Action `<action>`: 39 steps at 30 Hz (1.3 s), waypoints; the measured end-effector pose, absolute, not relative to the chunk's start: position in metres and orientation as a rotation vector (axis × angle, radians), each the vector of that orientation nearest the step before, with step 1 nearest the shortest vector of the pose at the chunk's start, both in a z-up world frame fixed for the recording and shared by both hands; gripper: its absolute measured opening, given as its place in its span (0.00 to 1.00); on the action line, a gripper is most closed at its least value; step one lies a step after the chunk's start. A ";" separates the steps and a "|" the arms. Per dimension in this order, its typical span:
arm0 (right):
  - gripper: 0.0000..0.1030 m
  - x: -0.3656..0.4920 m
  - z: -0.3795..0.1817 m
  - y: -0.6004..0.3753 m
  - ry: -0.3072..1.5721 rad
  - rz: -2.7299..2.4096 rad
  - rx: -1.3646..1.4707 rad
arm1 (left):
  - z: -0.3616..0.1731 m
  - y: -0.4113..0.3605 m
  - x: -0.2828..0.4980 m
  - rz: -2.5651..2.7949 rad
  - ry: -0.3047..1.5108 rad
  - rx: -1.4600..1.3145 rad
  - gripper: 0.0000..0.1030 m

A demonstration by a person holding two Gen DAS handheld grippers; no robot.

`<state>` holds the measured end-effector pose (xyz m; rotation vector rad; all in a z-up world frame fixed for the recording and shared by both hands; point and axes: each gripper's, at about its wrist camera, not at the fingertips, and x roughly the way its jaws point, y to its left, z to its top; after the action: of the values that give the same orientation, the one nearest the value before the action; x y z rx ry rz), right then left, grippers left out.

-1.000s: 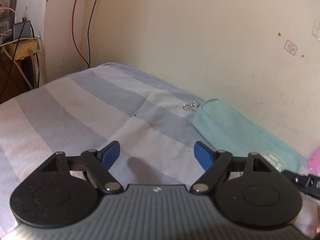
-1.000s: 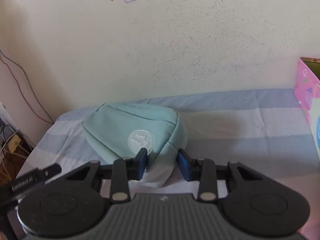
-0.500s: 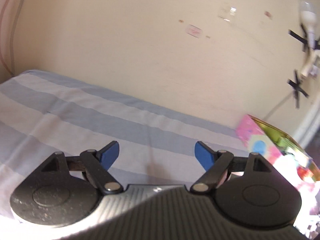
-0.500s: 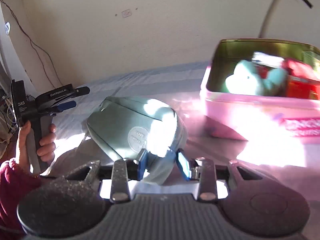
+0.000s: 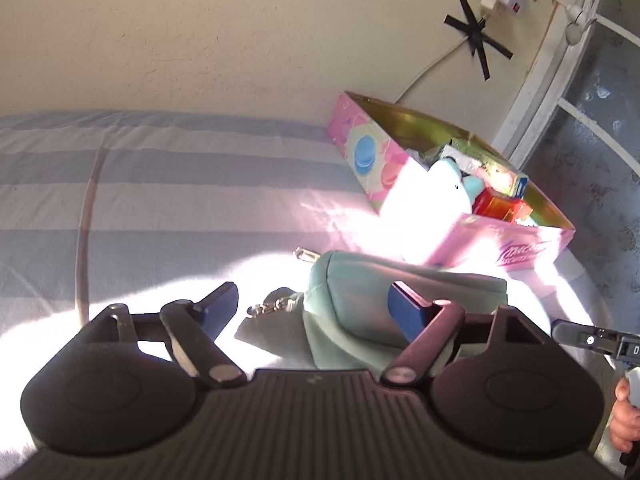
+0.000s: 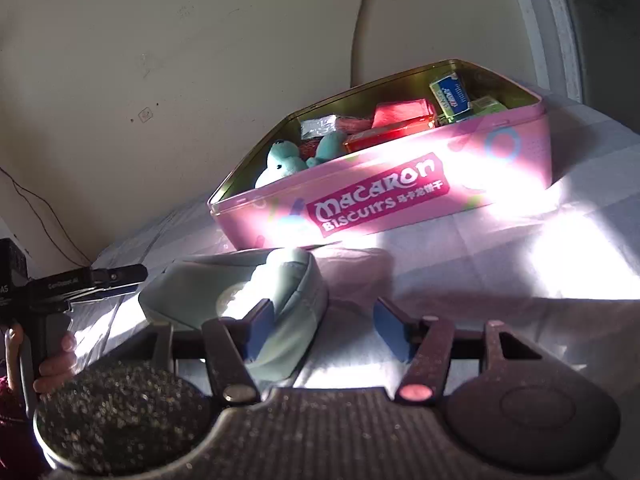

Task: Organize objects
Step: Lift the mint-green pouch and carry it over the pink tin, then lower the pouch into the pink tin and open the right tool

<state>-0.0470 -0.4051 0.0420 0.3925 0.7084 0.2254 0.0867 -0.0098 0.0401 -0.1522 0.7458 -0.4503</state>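
Observation:
A mint-green zip pouch lies on the striped bedsheet, just in front of a pink macaron biscuit tin. My right gripper is opening. The pouch's near end sits between its fingers, beside the left pad, and the right pad stands clear of it. My left gripper is open and wide, with the pouch's zip end just beyond its fingers and neither pad pressing on it. In the right wrist view the left gripper shows in a person's hand.
The open tin holds a teal plush toy, a red box and several small packets. The wall runs close behind the bed, with a taped cable. A white window frame stands at the right. Bright sun patches fall on the sheet.
The right gripper carried the pouch to the right up to the pink tin, then its jaws spread off it. The left gripper swung right, so the tin and pouch came into its view.

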 end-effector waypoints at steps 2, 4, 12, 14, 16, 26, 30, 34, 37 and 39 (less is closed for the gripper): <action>0.58 -0.044 0.035 -0.403 0.718 0.273 0.409 | 0.033 -0.012 0.091 -0.469 0.791 -0.180 0.82; 0.59 -0.035 0.028 -0.399 0.730 0.298 0.432 | 0.027 -0.018 0.093 -0.466 0.793 -0.174 0.82; 0.49 -0.036 0.053 -0.381 0.661 0.404 0.324 | 0.082 -0.022 0.059 -0.517 0.673 -0.156 0.60; 0.49 -0.037 0.078 -0.390 0.587 0.439 0.302 | 0.108 -0.023 0.061 -0.535 0.619 -0.190 0.59; 0.49 -0.028 0.103 -0.401 0.525 0.449 0.289 | 0.128 -0.036 0.072 -0.533 0.559 -0.178 0.59; 0.49 0.113 0.155 -0.470 0.558 0.284 0.177 | 0.128 -0.139 0.207 -0.453 0.570 -0.164 0.60; 0.50 0.179 0.131 -0.498 0.686 0.231 0.215 | 0.111 -0.177 0.243 -0.412 0.583 -0.092 0.60; 0.54 0.221 0.106 -0.511 0.766 0.134 0.220 | 0.094 -0.204 0.264 -0.392 0.611 -0.009 0.61; 0.57 0.236 0.095 -0.515 0.768 0.075 0.236 | 0.086 -0.213 0.269 -0.376 0.620 0.034 0.62; 0.64 0.237 0.094 -0.517 0.735 0.040 0.255 | 0.088 -0.211 0.265 -0.371 0.603 0.032 0.66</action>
<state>0.2367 -0.5166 0.0945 0.2549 0.7348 0.0404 0.2653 -0.2109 0.0885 0.0324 0.6026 -0.3710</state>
